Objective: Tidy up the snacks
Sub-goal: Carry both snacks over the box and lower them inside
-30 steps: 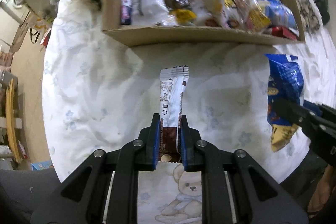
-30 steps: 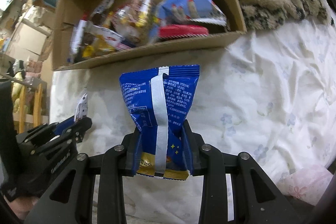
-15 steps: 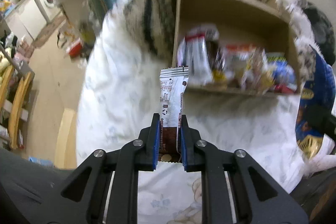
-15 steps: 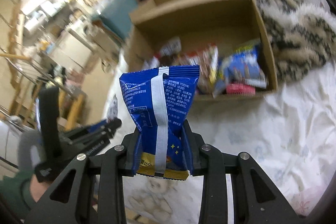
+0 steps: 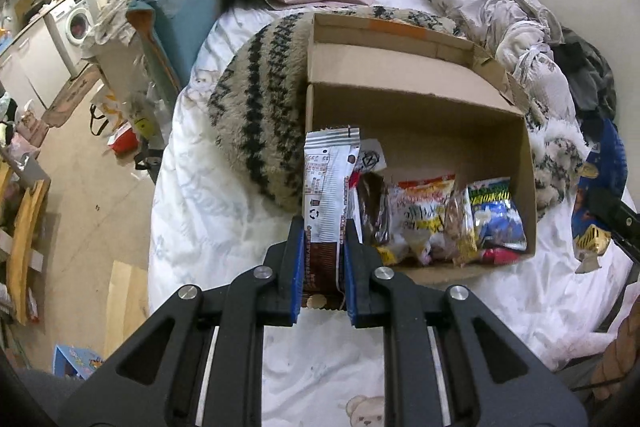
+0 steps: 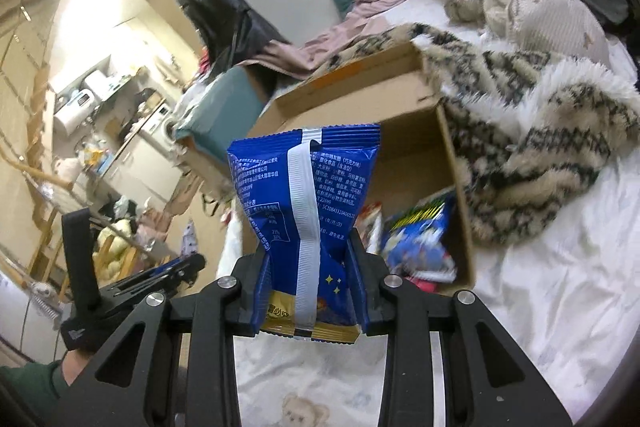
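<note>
Item 1: slim white-and-brown foil snack bar wrapper [image 5: 329, 195], pinched at its lower end by the left tongs [image 5: 322, 279], held upright just before the open brown cardboard box [image 5: 420, 99] on the bed. Likely light, crinkly, slippery.

Item 2: puffed blue foil snack bag [image 6: 306, 203], clamped near its base by the right tongs [image 6: 308, 291], also before that box. Probably air-filled, contents crushable; grip the seam edge.

Two grippers — left gripper [image 5: 322, 267] and right gripper [image 6: 310, 285] — each with one packet: one brown-and-white bar [image 5: 326, 187], one blue bag [image 6: 304, 187]. One cardboard box [image 5: 420, 107].
</note>
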Motion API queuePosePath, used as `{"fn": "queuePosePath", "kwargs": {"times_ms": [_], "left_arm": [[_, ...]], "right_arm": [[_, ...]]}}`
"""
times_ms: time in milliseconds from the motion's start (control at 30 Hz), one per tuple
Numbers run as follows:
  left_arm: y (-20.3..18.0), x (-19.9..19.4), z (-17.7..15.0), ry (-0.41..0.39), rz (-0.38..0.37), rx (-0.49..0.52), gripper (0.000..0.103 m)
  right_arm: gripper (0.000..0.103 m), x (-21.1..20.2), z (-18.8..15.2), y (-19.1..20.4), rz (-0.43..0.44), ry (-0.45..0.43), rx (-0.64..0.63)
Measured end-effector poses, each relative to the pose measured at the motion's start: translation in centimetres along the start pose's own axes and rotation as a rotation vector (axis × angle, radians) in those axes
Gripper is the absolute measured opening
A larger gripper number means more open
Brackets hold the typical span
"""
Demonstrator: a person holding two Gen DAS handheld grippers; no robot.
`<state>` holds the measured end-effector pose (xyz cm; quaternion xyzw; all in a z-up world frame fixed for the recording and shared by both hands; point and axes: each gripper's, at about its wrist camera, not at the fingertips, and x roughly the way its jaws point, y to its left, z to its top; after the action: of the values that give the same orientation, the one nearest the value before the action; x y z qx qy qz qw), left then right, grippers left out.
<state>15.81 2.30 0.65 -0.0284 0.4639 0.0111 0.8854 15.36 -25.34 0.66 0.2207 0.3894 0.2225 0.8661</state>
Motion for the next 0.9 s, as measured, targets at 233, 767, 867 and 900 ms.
{"fn": "queuePosePath", "kwargs": {"times_ms": [233, 767, 867, 900], "left_arm": [[-1.3, 1.4, 2.9, -0.025, 0.008, 0.056, 0.014], [-2.4, 7.7, 3.3, 0.03, -0.018, 0.09, 0.014], [-2.5, 8.2, 3.2, 0.031, -0.015, 0.095, 0.014], [-2.5, 8.3, 3.2, 0.039, -0.021, 0.087, 0.014]], "right_arm": [[0.035, 1.8, 2.7, -1.5, -0.054, -0.004, -0.008], [0.035, 8.2, 2.6, -3.9, -0.168, 0.163, 0.002], [0.035, 9.0, 2.4, -4.4, -0.174, 0.184, 0.028], [0.035, 9.2, 2.4, -4.5, -0.175, 0.19, 0.036]]}}
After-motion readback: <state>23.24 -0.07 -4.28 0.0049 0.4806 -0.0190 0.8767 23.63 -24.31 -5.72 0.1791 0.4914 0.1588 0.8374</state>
